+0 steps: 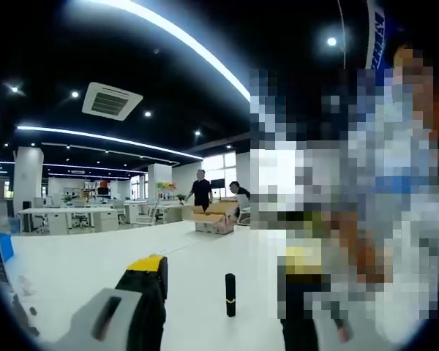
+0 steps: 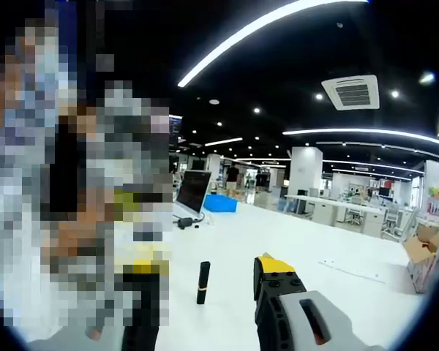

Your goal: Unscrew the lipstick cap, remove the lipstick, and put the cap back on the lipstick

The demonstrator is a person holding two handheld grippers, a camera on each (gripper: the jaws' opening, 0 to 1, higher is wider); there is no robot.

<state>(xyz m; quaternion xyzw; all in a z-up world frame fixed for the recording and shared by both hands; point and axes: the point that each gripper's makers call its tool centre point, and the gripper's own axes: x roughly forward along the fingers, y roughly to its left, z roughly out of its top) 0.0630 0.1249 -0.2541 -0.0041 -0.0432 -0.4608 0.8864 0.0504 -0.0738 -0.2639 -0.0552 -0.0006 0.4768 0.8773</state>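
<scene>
The capped lipstick (image 1: 230,295) stands untouched between both grippers' spread jaws, so gripping it comes first.

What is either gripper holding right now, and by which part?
Nothing. The lipstick stands upright on the white table, capped, apart from the open left gripper. It also stands free between the jaws of the open right gripper.
</scene>
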